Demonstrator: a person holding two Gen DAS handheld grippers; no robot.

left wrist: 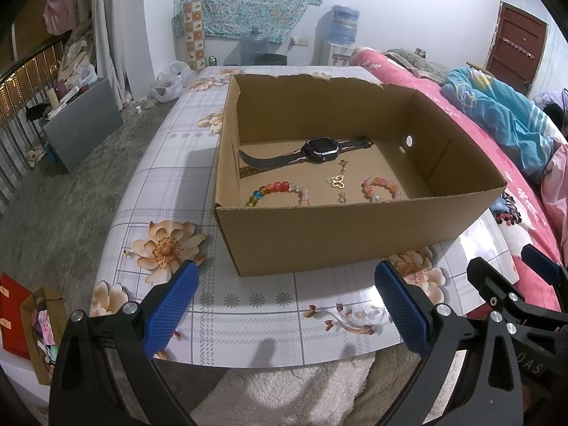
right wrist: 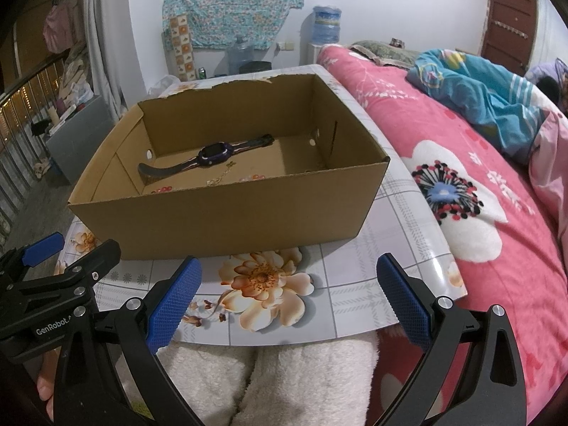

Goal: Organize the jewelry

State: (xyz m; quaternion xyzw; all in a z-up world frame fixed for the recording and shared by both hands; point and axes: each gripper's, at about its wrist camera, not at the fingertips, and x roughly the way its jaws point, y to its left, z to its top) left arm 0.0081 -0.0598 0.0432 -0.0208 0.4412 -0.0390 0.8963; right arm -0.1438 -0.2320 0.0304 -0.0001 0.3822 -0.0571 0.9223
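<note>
An open cardboard box (left wrist: 337, 238) (right wrist: 220, 220) stands on the flower-print table. Inside lie a dark smartwatch (left wrist: 317, 149) (right wrist: 213, 152), a multicoloured bead bracelet (left wrist: 278, 191), a pink bead bracelet (left wrist: 381, 189) and a gold butterfly chain (left wrist: 337, 180). In the right wrist view the box's near wall hides most of the beads. My left gripper (left wrist: 287, 305) hovers open over the table's near edge, short of the box, with nothing between its blue pads. My right gripper (right wrist: 289, 301) is open too, also in front of the box and holding nothing.
A bed with a pink quilt (right wrist: 479, 184) and blue blanket (left wrist: 497, 113) borders the table's right side. A white fleece-covered lap (right wrist: 277, 383) sits below the table edge. Paper bags (left wrist: 32, 326) stand on the floor at left. Water bottles (left wrist: 342, 25) stand by the far wall.
</note>
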